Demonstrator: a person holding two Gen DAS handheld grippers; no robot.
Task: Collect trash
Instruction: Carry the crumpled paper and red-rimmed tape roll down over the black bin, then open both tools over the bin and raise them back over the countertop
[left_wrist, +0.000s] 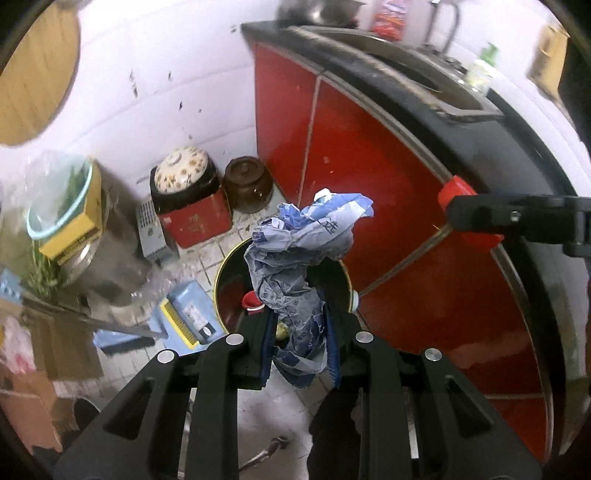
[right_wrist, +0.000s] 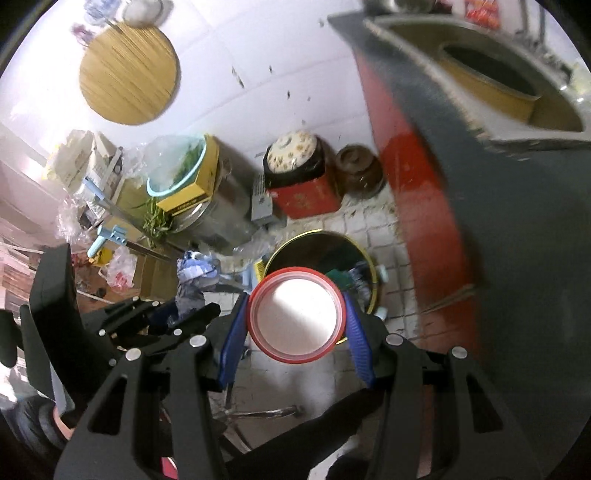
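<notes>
Chinese print covers crumpled blue wrapper (left_wrist: 295, 258), unreadable.

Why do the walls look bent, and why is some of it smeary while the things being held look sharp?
Both views use fisheye lenses, so straight edges bow: the red cabinet curves in the left wrist view. Backgrounds smear in both, while the crumpled wrapper stays fairly crisp. In the right wrist view, glare whitens the red-rimmed cup inside, and the counter blurs badly.

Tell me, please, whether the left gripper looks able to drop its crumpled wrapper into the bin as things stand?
Probably yes: the left gripper holds the wrapper right above the bin, whose mouth is open, with nothing between.
</notes>
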